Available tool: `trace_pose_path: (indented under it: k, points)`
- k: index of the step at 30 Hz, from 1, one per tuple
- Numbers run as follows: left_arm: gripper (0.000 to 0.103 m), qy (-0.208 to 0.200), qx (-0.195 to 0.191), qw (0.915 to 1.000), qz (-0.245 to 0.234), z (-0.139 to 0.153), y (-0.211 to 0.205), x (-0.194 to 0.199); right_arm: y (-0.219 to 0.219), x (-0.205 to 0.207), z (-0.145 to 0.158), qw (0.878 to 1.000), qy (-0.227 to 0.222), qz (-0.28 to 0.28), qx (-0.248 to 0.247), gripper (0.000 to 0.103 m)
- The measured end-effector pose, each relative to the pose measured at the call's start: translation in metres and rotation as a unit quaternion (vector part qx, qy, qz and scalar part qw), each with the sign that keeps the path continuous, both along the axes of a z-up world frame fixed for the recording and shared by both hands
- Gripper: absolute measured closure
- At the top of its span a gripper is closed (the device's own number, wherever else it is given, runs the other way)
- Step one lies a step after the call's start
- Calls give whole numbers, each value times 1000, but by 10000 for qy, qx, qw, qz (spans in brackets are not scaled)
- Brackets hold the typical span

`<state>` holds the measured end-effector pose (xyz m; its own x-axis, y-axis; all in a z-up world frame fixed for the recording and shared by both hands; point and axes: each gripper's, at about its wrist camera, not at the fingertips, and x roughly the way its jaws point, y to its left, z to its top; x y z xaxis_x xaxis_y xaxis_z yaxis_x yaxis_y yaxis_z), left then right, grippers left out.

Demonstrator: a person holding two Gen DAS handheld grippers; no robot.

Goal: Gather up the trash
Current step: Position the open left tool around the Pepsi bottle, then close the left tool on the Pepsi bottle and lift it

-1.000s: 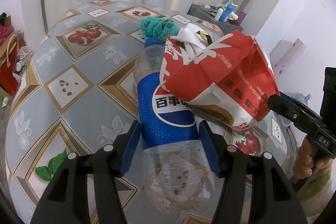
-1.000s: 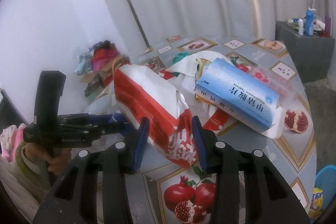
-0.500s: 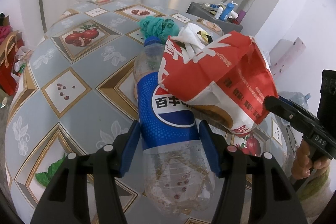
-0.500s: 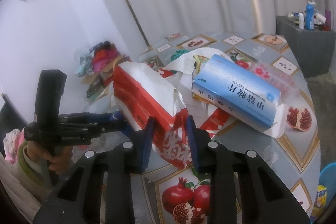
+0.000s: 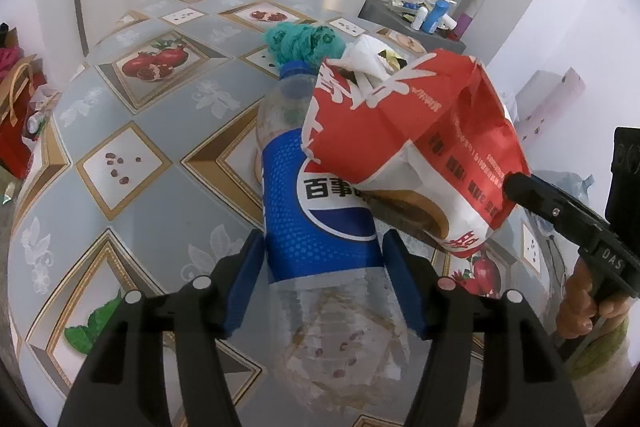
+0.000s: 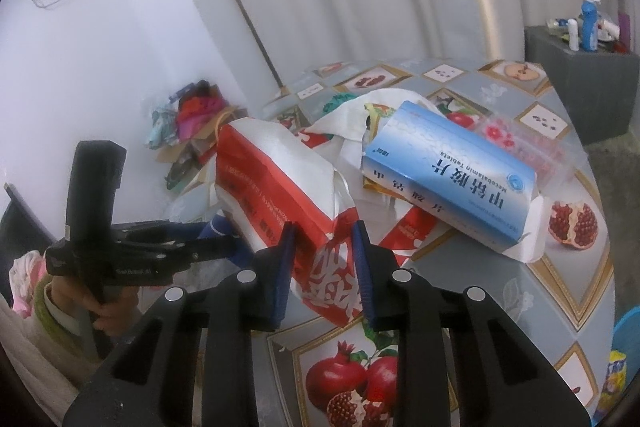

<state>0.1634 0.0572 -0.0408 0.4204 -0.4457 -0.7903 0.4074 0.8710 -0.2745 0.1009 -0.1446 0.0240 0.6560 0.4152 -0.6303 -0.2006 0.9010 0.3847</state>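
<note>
The left gripper [image 5: 323, 267] clamps the Pepsi bottle [image 5: 320, 227], cap toward 12 o'clock. The right gripper [image 6: 323, 255] pinches the red paper bag [image 6: 288, 195]; the blue box [image 6: 448, 175] lies at its 2 o'clock.

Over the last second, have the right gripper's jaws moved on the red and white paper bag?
Yes. The right gripper has narrowed its jaws onto the red and white paper bag, judged against the blue medicine box lying beside it.

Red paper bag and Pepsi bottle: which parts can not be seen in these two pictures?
- Pepsi bottle: right side hidden under the red paper bag in left wrist view; base cut off by the frame edge.
- Red paper bag: contents hidden by its own walls in both views.
- Side table bottles: too small to identify.
</note>
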Motion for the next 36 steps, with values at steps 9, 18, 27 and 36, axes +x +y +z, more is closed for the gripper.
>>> trace_pose_path:
  k: [9, 18, 27, 36]
  points:
    - [42, 51, -167, 9998, 15, -2, 2, 9, -1, 1, -4, 9999, 81, 6, 102, 74]
    - [43, 45, -289, 9996, 37, -3, 5, 10, -3, 0, -6, 9998, 68, 3, 190, 76]
    - [44, -10, -321, 9994, 97, -3, 6, 10, -1, 2, -2, 9998, 8, 16, 195, 79]
    - [45, -60, -342, 9992, 184, 1, 16, 4, 3, 3, 5, 9996, -137, 58, 256, 83]
